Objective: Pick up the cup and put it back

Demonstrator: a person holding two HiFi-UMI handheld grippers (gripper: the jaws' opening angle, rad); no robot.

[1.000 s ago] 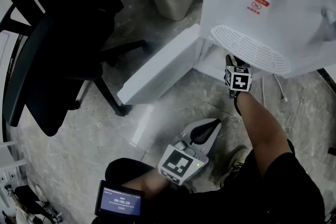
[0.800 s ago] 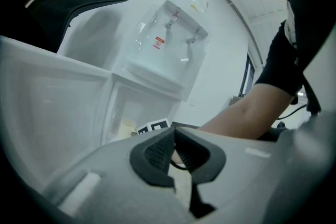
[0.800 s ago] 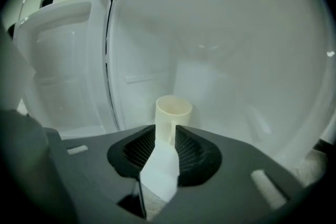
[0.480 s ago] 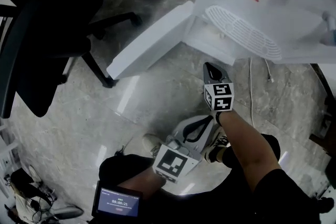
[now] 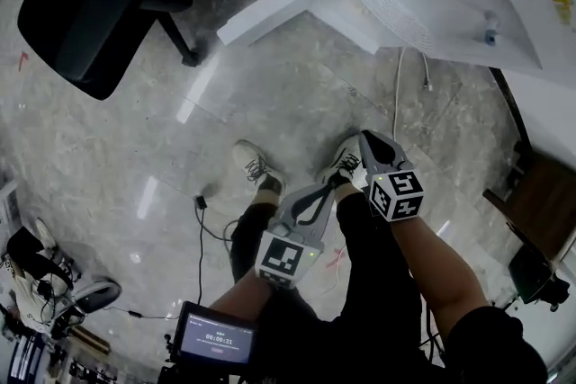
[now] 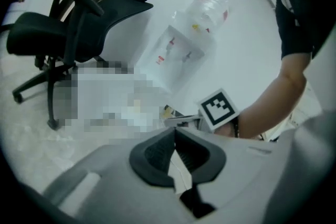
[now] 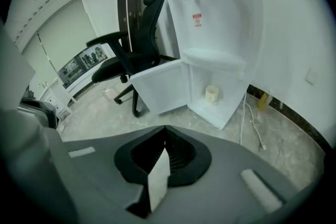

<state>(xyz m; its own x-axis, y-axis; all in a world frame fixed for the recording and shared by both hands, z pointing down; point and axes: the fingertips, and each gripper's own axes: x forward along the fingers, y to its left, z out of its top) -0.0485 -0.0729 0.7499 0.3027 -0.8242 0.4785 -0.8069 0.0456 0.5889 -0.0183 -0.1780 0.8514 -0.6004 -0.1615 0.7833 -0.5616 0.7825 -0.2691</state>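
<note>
Cup (image 7: 211,93) stands upright inside the lower cabinet of the water dispenser (image 7: 210,18), a small pale thing on the cabinet's floor, and I see it only in my right gripper view. The cabinet door (image 7: 157,89) hangs wide open on its left side. A white cable (image 7: 251,123) trails across the floor (image 7: 294,149) beside the dispenser's foot.

My right claw (image 7: 165,136) is clenched: jaws pressed together at the tips, nothing between them. It is well apart from the cup and grips nothing. My left claw (image 6: 175,134) is clenched as well, pads meeting, empty. Just beyond it in the left gripper view I see the marker cube (image 6: 217,108) of my right claw, with my forearm running off behind it. Further back there the dispenser shows tilted, its bottle (image 6: 212,2) on top.

From the head view, both claws hang in front of my legs, side by side and near each other, the left one lower in the picture. Their tips point toward my shoes (image 5: 256,165) on the marble floor. The dispenser is at the top right, well away from both claws, and its open door juts out to the left. A black office chair (image 5: 99,4) stands at the top left, clear of the door. A small lit screen (image 5: 214,335) sits at the bottom edge by my left arm.
</note>
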